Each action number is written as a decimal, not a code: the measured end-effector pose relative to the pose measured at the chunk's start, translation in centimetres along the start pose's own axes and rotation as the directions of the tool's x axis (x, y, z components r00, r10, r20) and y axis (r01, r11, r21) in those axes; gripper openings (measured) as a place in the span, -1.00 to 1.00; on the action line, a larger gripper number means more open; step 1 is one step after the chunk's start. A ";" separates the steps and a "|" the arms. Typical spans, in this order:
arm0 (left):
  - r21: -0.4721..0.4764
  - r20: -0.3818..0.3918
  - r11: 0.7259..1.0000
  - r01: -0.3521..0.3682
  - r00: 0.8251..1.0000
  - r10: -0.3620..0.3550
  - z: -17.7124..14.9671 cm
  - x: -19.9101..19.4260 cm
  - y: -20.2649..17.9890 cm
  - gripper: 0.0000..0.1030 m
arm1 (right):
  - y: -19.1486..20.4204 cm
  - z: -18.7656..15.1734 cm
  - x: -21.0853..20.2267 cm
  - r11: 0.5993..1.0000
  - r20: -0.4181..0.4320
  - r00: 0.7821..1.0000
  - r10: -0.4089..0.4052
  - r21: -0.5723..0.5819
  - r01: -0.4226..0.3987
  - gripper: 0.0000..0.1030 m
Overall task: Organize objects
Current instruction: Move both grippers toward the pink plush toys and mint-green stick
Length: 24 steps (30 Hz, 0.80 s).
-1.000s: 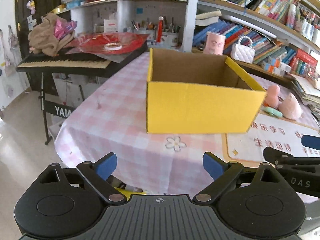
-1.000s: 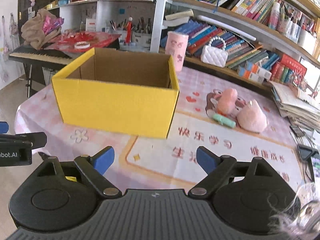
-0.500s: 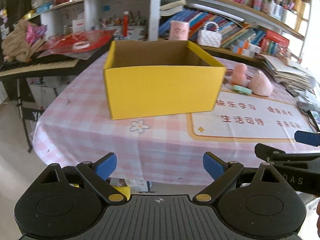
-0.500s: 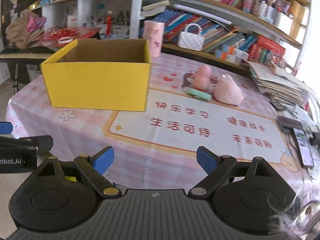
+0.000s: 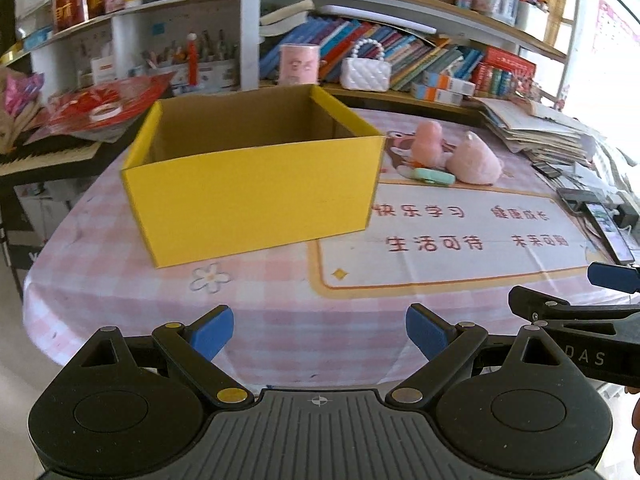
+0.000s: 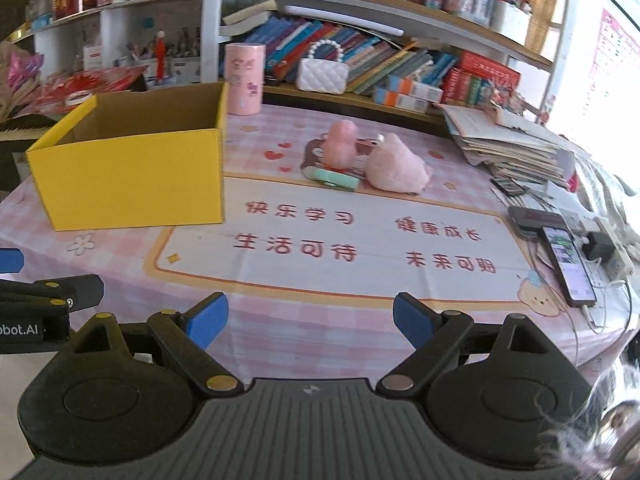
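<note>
Two claws hang at the near edge of the table (image 6: 360,320), both spread wide and holding nothing: the left gripper (image 5: 319,334) faces the open yellow box (image 5: 256,196), well ahead of it, while the right gripper (image 6: 310,322) points toward two pink plush toys (image 6: 394,166) and a mint-green case (image 6: 334,178), far beyond its fingertips, right of the box.
</note>
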<state>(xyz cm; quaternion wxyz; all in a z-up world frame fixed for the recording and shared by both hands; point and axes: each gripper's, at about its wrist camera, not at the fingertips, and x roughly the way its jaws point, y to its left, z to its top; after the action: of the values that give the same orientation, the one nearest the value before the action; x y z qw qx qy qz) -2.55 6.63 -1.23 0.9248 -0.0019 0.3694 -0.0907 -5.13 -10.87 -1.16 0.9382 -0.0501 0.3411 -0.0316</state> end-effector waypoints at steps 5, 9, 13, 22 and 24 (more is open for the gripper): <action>0.029 -0.008 0.999 0.033 0.999 -0.033 0.8 1.2 -2.2 0.84 | -2.0 0.0 0.4 0.999 -0.004 0.999 -0.032 0.023 0.032 0.74; 0.057 -0.017 0.997 0.048 0.999 -0.048 1.4 2.2 -4.0 0.84 | -4.0 0.1 1.1 0.998 -0.017 0.999 -0.048 0.051 0.049 0.74; 0.061 -0.037 0.997 0.043 0.998 -0.040 2.0 3.3 -5.3 0.84 | -5.6 0.5 2.2 0.997 -0.029 0.999 -0.046 0.061 0.047 0.74; 0.055 -0.059 0.998 0.024 0.998 -0.020 3.5 5.9 -8.5 0.84 | -9.2 1.7 5.2 0.998 -0.059 0.998 -0.018 0.061 0.022 0.74; 0.050 -0.066 0.999 0.021 0.998 -0.017 3.8 6.7 -9.4 0.84 | -10.1 2.1 6.1 0.998 -0.066 0.998 -0.011 0.056 0.015 0.74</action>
<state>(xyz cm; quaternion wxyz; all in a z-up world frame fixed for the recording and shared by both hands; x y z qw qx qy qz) 3.21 -4.00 -2.34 0.9111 0.0207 0.3971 -0.1088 0.57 -21.31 -2.28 0.9272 -0.0245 0.3705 -0.0489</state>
